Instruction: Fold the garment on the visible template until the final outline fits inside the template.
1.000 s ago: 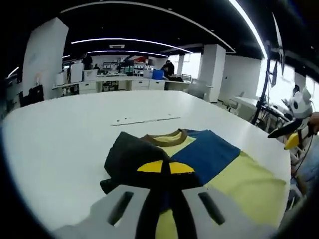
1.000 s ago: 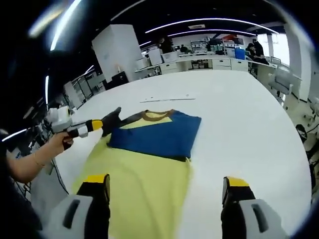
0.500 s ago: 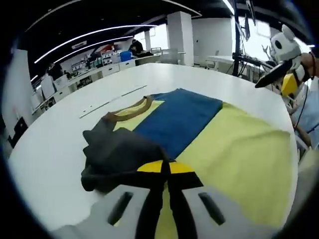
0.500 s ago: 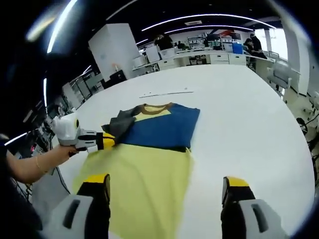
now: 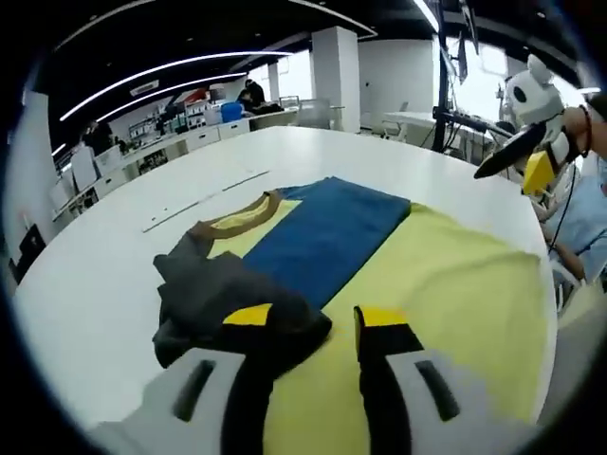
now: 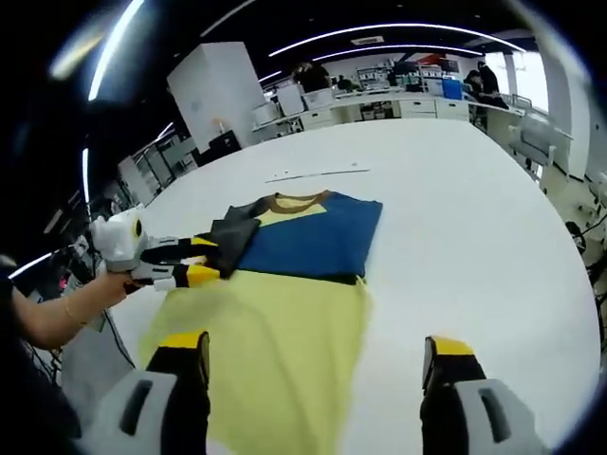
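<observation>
- Yellow T-shirt [image 6: 275, 332] lies mid-frame on the bench [image 6: 455, 209], sleeves folding.
- Your left claw [image 5: 313, 318] gapes over the grey sleeve [image 5: 223, 294], holding nothing.
- Right claw [image 6: 313, 355] wide, empty; next, fold the hem.

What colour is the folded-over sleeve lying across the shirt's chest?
Blue; the sleeve shows best in the right gripper view, over the yellow shirt.

White table [image 6: 474, 190] bears a partly folded garment [image 6: 285, 313].

An open-plan lab: a big white table [image 6: 455, 199], equipment-laden benches [image 6: 379, 109], ceiling light strips [image 6: 379, 47].
</observation>
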The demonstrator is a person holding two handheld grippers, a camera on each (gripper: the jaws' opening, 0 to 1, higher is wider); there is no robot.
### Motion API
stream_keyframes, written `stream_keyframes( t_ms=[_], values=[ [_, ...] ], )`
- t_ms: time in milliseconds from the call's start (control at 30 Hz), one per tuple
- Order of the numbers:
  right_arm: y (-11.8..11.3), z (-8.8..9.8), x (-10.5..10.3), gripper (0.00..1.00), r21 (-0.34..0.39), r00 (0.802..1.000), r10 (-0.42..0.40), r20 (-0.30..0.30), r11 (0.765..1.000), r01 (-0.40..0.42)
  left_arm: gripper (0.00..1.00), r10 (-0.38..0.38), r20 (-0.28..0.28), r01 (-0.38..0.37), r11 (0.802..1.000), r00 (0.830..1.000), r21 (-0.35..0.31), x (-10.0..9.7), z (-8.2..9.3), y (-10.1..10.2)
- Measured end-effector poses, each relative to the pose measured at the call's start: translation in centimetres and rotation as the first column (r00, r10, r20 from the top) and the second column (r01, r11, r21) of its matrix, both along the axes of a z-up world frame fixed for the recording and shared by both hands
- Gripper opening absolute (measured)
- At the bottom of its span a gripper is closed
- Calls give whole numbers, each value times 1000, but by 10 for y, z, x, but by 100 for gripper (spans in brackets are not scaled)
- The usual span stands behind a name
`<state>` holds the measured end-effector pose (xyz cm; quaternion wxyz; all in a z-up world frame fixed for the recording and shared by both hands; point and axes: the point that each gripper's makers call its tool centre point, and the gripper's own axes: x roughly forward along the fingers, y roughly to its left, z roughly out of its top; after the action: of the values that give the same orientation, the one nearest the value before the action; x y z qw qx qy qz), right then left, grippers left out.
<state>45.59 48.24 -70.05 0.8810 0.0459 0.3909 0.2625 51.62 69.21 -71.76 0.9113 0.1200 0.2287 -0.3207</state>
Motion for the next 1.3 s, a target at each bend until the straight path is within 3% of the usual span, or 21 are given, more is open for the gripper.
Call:
stream_keyframes(
  t_ms=[67,133,233,367,533,567,667,833,967,1100,1300],
  values=[
    [1,2,1,94,4,1000,0,5,1000,0,40,0,20,1,1000,1000,-17,-1,16,4],
    [2,4,1,94,8,1000,2,13,1000,-2,46,19,27,-17,997,999,-81,2,31,10],
    [4,8,1,95,14,1000,9,22,1000,-9,53,41,36,-38,997,999,-73,6,43,28],
    [9,18,0,100,14,998,52,46,999,-53,64,88,28,-84,991,996,-108,11,51,49],
    [15,29,-5,100,-1,991,110,77,994,-110,66,157,8,-156,985,988,-78,19,47,82],
    [16,31,-6,100,-4,989,125,82,992,-125,66,205,-3,-204,976,979,-70,20,46,92],
    [22,36,-12,100,1,982,162,96,987,-163,63,245,14,-244,969,970,-40,27,47,112],
    [30,40,-18,100,7,973,201,110,979,-203,59,306,18,-304,950,952,-76,34,54,137],
    [36,40,-22,100,18,966,232,117,972,-235,53,331,17,-330,943,943,-47,35,49,149],
    [40,39,-27,100,20,961,253,115,966,-257,46,359,5,-358,933,933,-35,42,37,162],
    [38,34,-26,100,23,964,245,107,968,-248,37,360,-25,-360,933,933,4,50,10,165]
  ],
)
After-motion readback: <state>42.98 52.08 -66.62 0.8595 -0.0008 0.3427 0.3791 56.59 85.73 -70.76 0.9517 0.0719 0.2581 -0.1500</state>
